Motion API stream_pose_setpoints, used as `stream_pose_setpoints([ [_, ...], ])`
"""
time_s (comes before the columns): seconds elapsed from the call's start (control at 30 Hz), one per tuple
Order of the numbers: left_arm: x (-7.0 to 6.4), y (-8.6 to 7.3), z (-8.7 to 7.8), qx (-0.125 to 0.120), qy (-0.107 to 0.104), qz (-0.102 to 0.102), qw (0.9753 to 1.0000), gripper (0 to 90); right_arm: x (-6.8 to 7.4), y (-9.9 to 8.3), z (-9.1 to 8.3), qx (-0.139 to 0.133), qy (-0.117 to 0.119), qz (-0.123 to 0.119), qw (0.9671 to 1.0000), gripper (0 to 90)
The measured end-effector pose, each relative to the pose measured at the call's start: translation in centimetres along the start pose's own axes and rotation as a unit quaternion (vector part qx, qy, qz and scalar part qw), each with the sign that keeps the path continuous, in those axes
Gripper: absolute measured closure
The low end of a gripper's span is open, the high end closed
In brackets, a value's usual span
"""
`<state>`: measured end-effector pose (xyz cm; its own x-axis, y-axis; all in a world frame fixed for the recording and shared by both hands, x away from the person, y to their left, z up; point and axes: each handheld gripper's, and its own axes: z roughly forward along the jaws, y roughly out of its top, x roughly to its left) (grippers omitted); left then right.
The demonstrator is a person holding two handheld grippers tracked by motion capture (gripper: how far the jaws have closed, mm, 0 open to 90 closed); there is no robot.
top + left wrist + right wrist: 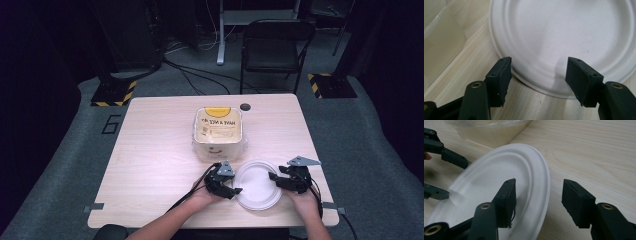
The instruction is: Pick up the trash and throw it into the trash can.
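A white paper plate (pixel 257 185) lies on the wooden table (pixel 160 150) near its front edge. My left gripper (pixel 234 188) is at the plate's left rim and stands open. In the left gripper view its jaws straddle the near rim of the plate (pixel 564 35), with nothing pinched in the left gripper (pixel 540 73). My right gripper (pixel 275 179) is open at the plate's right rim. In the right gripper view one jaw hangs over the plate (pixel 486 182) and the other over bare wood, with the rim inside the right gripper (pixel 540 198). The left gripper (pixel 441 170) shows across the plate.
A clear plastic food tub (pixel 218 132) with a printed yellow-and-white lid stands just behind the plate, mid-table; its wall shows in both gripper views (pixel 439 40) (pixel 489 131). A small dark round hole (pixel 245 106) sits near the far edge. A black folding chair (pixel 275 47) stands beyond the table.
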<state>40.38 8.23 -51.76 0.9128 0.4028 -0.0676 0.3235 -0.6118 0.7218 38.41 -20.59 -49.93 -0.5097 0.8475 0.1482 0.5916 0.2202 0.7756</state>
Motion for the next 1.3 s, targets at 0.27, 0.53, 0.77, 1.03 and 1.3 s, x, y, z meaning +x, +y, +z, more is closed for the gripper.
stream_pose_setpoints([
  [0.27, -0.1, -0.2, 0.1, -0.005, 0.001, -0.005, 1.0, 37.0, 0.4, 0.3, -0.1, 0.001, 0.021, -0.002, 0.9998, 55.1],
  [0.53, -0.1, -0.4, 0.1, -0.014, -0.001, -0.012, 0.9998, 36.8, 0.6, 0.7, -0.8, 0.0, 0.033, -0.001, 0.9995, 66.7],
  [0.77, 0.0, -0.3, -0.2, -0.011, 0.001, -0.013, 0.9999, 36.7, 0.6, 1.1, -1.4, -0.007, 0.051, 0.026, 0.9984, 70.9],
  [1.03, 0.1, -0.1, -1.3, -0.013, 0.011, -0.003, 0.9998, 36.9, 0.9, 2.2, -2.5, -0.015, 0.08, 0.039, 0.9959, 77.4],
  [1.3, 0.2, -0.3, -2.6, -0.017, 0.013, 0.0, 0.9998, 37.1, 2.2, 3.6, -3.2, -0.023, 0.105, 0.021, 0.994, 80.9],
])
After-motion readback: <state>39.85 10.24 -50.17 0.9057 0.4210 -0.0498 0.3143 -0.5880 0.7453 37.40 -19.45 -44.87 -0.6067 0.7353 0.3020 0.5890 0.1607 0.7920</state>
